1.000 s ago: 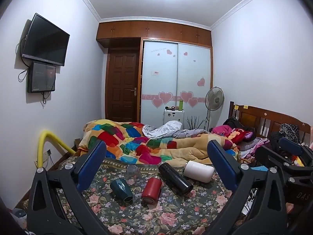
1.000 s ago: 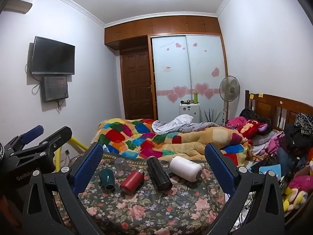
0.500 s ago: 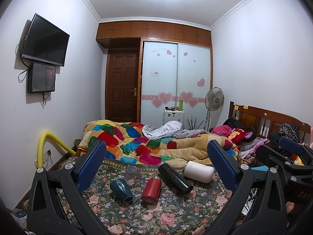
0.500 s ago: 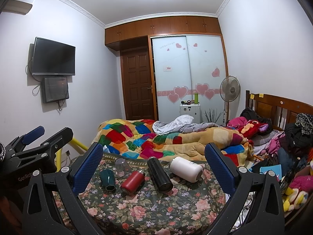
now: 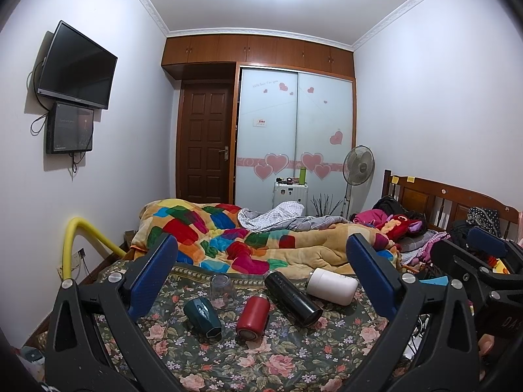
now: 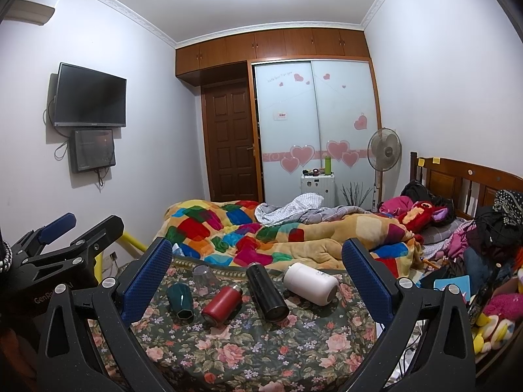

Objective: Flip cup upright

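Lying on their sides on the floral table (image 5: 294,356), four vessels form a row ahead of both pairs of fingers: a dark green cup (image 5: 202,316) at the left, then a red flask (image 5: 252,317), a black flask (image 5: 292,297) and a white flask (image 5: 331,285) at the far right. A clear glass (image 5: 221,289) stands mouth-down just behind the green cup. The green cup's long axis runs near-to-far, slanting slightly, with its hexagonal end toward the cameras; which end that is I cannot tell.

Both tools hover well short of the row. The left gripper (image 5: 261,277) has its fingers spread wide and holds nothing; the right gripper (image 6: 256,277) is likewise wide apart and empty. Judging by the views, the left gripper sits nearer the green cup and glass, the right nearer the black and white flasks. The red flask lies just beside the cup and could be nudged during a grasp. A patchwork quilt (image 5: 228,228) rises directly behind the table's far edge.
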